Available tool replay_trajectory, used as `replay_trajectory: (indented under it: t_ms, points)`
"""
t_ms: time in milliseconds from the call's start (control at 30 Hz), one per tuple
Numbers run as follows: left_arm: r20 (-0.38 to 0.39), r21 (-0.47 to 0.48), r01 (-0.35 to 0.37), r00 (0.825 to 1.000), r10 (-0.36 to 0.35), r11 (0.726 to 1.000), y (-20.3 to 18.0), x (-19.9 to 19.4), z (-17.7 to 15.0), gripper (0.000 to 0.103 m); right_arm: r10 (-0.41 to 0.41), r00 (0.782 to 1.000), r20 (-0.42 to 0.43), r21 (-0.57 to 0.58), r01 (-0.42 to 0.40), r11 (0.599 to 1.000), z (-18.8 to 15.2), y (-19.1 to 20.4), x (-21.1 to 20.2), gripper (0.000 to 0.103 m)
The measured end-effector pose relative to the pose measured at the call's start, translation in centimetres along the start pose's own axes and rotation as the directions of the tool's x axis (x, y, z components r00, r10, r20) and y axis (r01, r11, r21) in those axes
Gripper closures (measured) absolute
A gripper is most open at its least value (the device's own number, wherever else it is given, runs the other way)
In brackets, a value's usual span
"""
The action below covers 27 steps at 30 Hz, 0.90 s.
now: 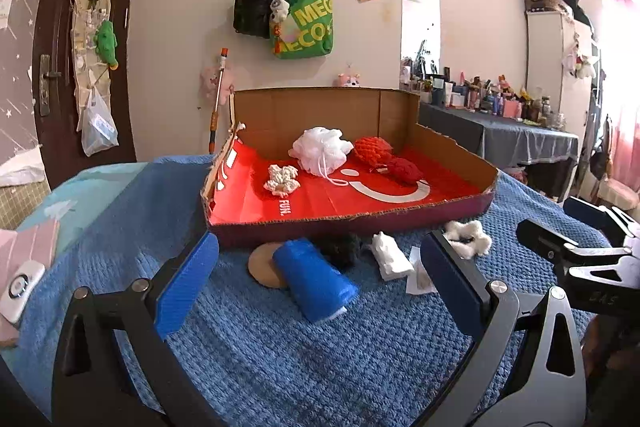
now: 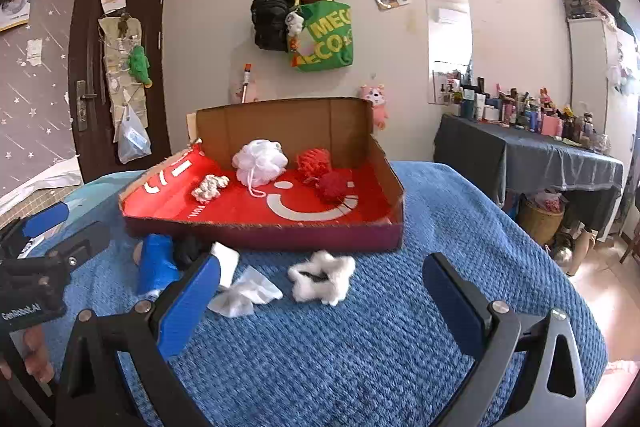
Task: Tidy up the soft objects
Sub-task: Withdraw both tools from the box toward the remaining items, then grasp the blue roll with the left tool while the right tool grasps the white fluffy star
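- Left gripper (image 1: 320,279): jaws standing wide apart, gripping nothing, hovering low over the blue blanket (image 1: 320,355) and aiming at the blue roll (image 1: 316,279) lying between the fingers' line of sight.
- Right gripper (image 2: 322,301): jaws likewise spread, empty, pointing at the white cotton tuft (image 2: 324,277) lying on the blanket just ahead.
- Loose soft items are sitting on the blanket in front of the cardboard tray (image 1: 352,227): blue roll, tan round pad (image 1: 262,267) partly under it, dark fuzzy ball (image 1: 344,249), white folded piece (image 1: 390,255), white cotton tuft.
- Tray interior is showing red lining; inside are resting a white mesh puff (image 1: 320,151), a cream knitted piece (image 1: 282,179), an orange-red knitted piece (image 1: 372,149) and a dark red yarn ball (image 1: 404,169), the two red ones touching.
- Room: brown door (image 1: 60,67) at left, green tote bag (image 1: 308,23) and black backpack (image 1: 254,7) hanging on the wall, cluttered table with grey cloth (image 1: 512,139) at right.
- Left view only: tan pad clearly visible; right gripper's body is entering at right edge.
- Right view only: crumpled tissue (image 2: 244,295) beside the left finger; left gripper's body is showing at left edge, with fingertips of a hand (image 2: 38,363) below it.
- Both grippers are being held level, side by side, facing the tray.
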<state>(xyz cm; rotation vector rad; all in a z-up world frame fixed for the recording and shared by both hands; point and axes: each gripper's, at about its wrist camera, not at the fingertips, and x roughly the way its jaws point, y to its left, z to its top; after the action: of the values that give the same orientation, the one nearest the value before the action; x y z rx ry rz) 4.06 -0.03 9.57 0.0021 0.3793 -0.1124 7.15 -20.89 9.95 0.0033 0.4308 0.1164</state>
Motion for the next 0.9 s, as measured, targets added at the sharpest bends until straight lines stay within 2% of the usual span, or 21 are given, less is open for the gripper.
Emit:
replay_trajectory:
  t_ms: [200,500,767,900]
  points:
    - [0.006,-0.014,-0.002,1.000,0.002,1.000,0.1,0.1,-1.7,0.000,-0.016,1.000,0.004,-0.022,0.016,1.000,-1.8,0.1,0.0,0.000]
    - [-0.028,-0.026,-0.003,1.000,0.003,1.000,0.3,0.9,-2.5,0.000,0.011,0.999,-0.050,0.012,-0.010,1.000,-3.5,-0.1,1.4,0.000]
    - [-0.068,-0.013,-0.010,0.998,0.009,1.000,0.2,1.4,-2.4,0.000,0.009,0.997,-0.072,0.018,-0.007,1.000,-3.4,-0.3,1.9,0.000]
    - [-0.088,-0.007,-0.006,0.996,0.006,1.000,0.3,1.6,-1.9,0.000,0.038,0.993,-0.110,0.044,-0.033,0.998,-2.9,-0.9,2.5,0.000]
